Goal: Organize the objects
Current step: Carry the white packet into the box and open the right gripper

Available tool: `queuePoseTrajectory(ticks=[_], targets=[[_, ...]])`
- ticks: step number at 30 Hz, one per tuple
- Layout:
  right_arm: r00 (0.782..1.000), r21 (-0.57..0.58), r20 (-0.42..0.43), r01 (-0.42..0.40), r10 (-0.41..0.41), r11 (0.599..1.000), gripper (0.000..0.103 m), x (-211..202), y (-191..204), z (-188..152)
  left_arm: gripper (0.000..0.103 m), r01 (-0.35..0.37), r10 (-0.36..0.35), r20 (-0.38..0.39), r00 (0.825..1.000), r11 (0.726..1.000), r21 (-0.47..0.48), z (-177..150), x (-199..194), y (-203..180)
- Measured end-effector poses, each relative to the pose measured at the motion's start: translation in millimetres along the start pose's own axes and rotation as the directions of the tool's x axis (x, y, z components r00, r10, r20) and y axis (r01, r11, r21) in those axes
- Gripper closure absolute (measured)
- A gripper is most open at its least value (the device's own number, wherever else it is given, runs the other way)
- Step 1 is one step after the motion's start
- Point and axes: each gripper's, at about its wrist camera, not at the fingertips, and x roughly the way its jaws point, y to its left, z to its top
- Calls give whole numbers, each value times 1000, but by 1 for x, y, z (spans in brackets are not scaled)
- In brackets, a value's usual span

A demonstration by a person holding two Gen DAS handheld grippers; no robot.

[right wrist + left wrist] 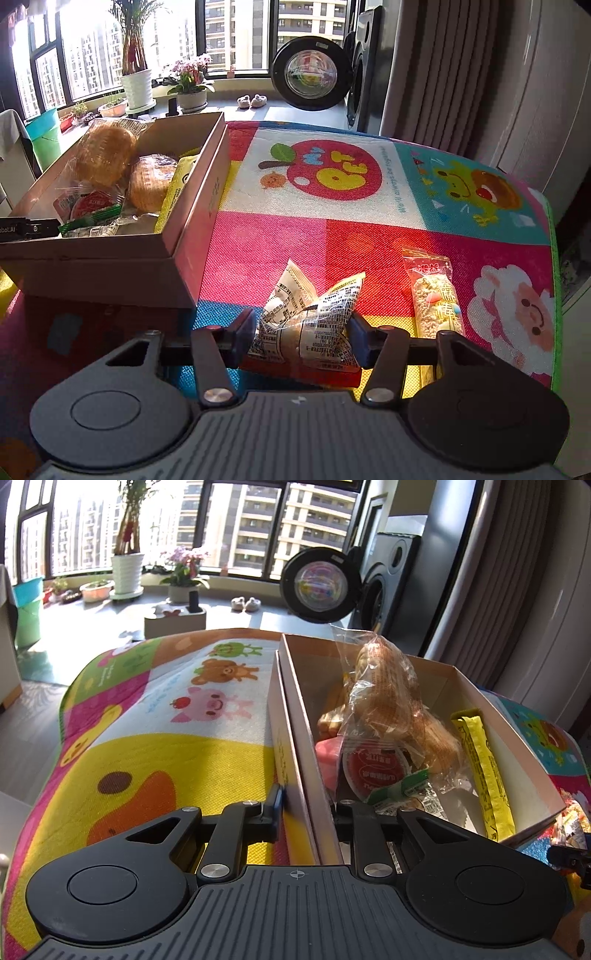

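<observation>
**A:** What has the right gripper (303, 328) got?

**B:** Its two black fingers are closed partway on a crinkled clear plastic snack packet printed with black text (306, 317), one pad pressed to each side. The packet sits between the fingertips, above a colourful cartoon-print play mat (332, 229). Just to the right of the fingers, a narrow clear packet holding a pale puffed-rice bar (437, 299) lies flat on the mat, apart from the gripper.

**A:** And the box?

**B:** An open tan cardboard box (195, 206) stands ahead and to the left of the right gripper, on the same mat. Inside are two golden bread rolls in clear wrappers (107, 155), a round red-lidded cup (92, 205) and a yellow packet (181, 177).

**A:** Where is the left gripper (306, 812)?

**B:** It straddles the box's near left wall (295, 738). One finger is outside, the other inside, and the wall runs between them. The fingers are narrowly spaced; whether the pads actually squeeze the cardboard cannot be told. Ahead and to its right, within the box, are the bagged bread (384, 686), the red-lidded cup (373, 771), a pink object (327, 753) and a long yellow stick sachet (484, 771) leaning on the far wall.
</observation>
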Motion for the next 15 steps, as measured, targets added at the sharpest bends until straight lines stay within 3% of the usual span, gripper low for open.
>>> queuePoseTrajectory(ticks=[3,9,15], targets=[[1000,-2,12,-11,11,1000,51,-27,0,-6,83,-7,7,-1,1000,1000,1,0,1,-1],[990,-16,63,-127,128,992,51,-85,13,-7,83,-8,8,0,1000,1000,-8,-1,-1,-1],[950,-91,195,-229,242,969,51,-123,42,34,83,-7,7,-5,1000,1000,-12,-1,-1,-2]])
